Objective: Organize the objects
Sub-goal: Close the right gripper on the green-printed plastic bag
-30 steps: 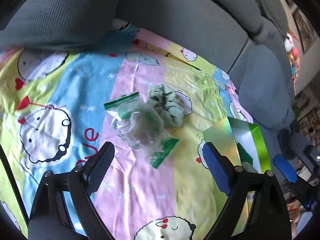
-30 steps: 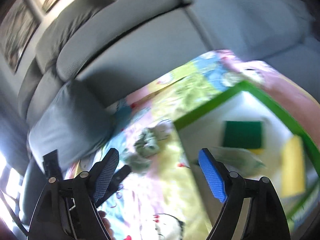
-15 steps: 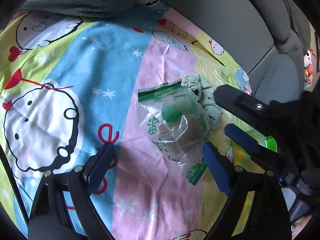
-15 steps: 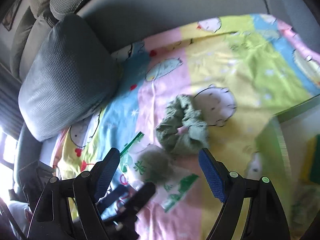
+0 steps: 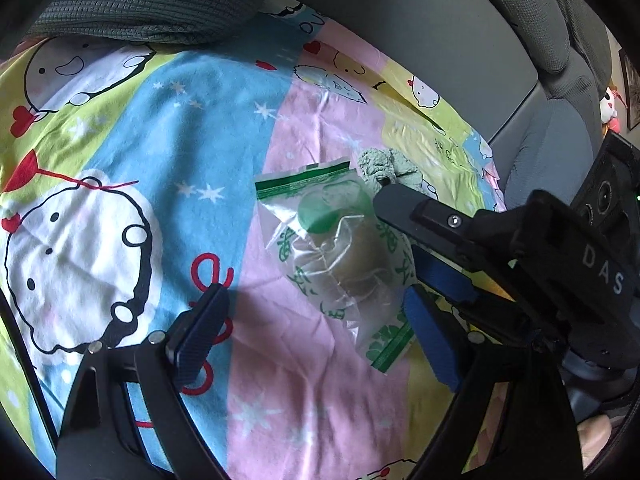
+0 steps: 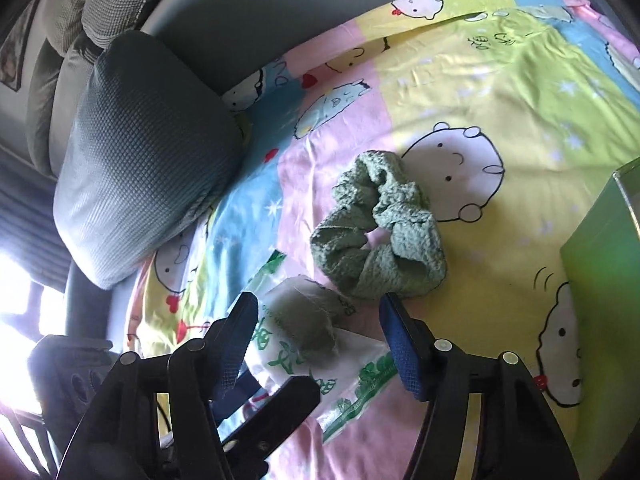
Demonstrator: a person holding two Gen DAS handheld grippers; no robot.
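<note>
The clear plastic zip bag with green printing and a green seal strip [image 5: 340,256] lies flat on the cartoon-print bedsheet in pink, blue and yellow stripes [image 5: 168,168], which covers a grey sofa seat. A round green item and a pale lump show through the plastic.

Left gripper [image 5: 316,332]: fingers spread wide, holding nothing. The bag lies ahead of the gap and toward its right finger; the bag's lower green strip sits just beside that blue pad.

Right gripper [image 6: 320,336]: fingers spread, holding nothing. The bag [image 6: 316,340] lies between and below the two pads; whether either pad touches it cannot be told. In the left wrist view this gripper [image 5: 404,236] reaches in from the right over the bag's far edge.

The sage-green crinkled fabric scrunchie [image 6: 380,224] rests on the sheet just beyond the bag, touching or nearly touching it. A grey textured cushion [image 6: 140,152] lies at the sofa back. The green box wall [image 6: 600,280] stands at the right edge.
</note>
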